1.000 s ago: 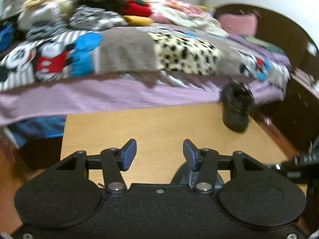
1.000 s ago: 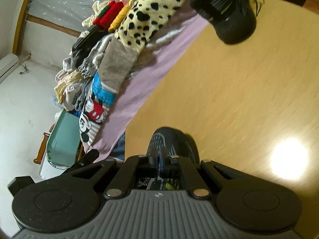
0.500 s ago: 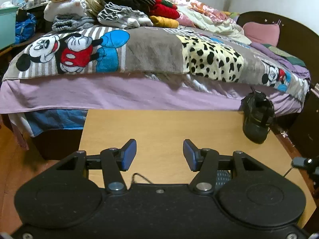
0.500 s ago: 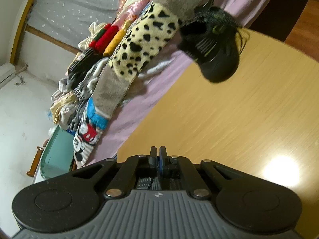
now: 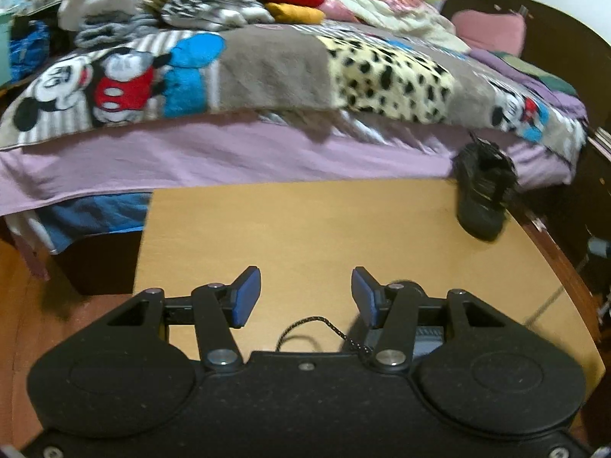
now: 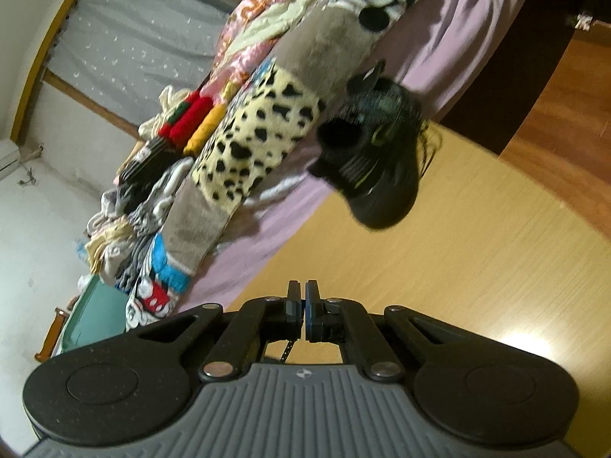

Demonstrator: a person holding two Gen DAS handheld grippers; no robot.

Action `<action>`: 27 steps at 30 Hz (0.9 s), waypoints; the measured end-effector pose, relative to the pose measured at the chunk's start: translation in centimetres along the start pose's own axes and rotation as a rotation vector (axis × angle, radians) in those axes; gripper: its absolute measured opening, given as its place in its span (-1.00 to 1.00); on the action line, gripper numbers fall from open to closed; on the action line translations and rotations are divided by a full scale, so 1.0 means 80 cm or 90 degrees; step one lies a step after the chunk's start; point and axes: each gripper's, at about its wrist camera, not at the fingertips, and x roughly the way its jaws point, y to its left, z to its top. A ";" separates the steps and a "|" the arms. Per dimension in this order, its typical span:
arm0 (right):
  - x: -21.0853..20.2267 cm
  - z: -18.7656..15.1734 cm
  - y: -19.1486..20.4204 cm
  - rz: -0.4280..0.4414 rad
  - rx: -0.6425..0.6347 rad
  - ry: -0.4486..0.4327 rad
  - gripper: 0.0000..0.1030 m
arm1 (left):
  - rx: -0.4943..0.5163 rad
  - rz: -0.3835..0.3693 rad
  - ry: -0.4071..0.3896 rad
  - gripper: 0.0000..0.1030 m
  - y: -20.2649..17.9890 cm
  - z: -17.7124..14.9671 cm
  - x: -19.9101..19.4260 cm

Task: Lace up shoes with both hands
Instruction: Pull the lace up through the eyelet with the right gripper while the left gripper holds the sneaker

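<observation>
My left gripper (image 5: 305, 294) is open over the light wooden table (image 5: 305, 229), nothing between its blue pads. A black speckled shoelace (image 5: 305, 324) loops just below it, running towards a dark shoe (image 5: 427, 337) mostly hidden under the right finger. A second black shoe (image 5: 483, 198) stands at the table's far right edge by the bed; the right wrist view shows this shoe (image 6: 374, 168) ahead. My right gripper (image 6: 303, 305) is shut, raised above the table (image 6: 458, 267), with a strand of the shoelace (image 6: 286, 351) hanging under its pads.
A bed (image 5: 267, 145) with a purple sheet, patterned blankets and piled clothes runs along the table's far side. A dark wooden headboard (image 5: 553, 38) stands at the right. Wooden floor (image 5: 23, 305) lies left of the table. A lamp glare (image 6: 527, 339) marks the tabletop.
My right gripper has risen, still shut, and the near shoe has dropped out of its view. In the left wrist view the lace loop has appeared between the open fingers.
</observation>
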 end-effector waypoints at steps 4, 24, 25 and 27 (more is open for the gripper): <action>-0.013 0.017 -0.007 -0.014 -0.002 -0.029 -0.92 | 0.021 -0.021 0.021 0.02 -0.009 -0.005 -0.002; -0.077 0.052 0.019 -0.034 -0.071 -0.135 -0.92 | 0.120 -0.093 0.069 0.08 -0.050 -0.033 -0.050; -0.082 0.053 0.021 -0.034 -0.073 -0.141 -0.92 | 0.123 -0.094 0.068 0.09 -0.051 -0.035 -0.054; -0.092 0.053 0.026 -0.032 -0.079 -0.152 -0.92 | 0.125 -0.097 0.067 0.09 -0.054 -0.038 -0.062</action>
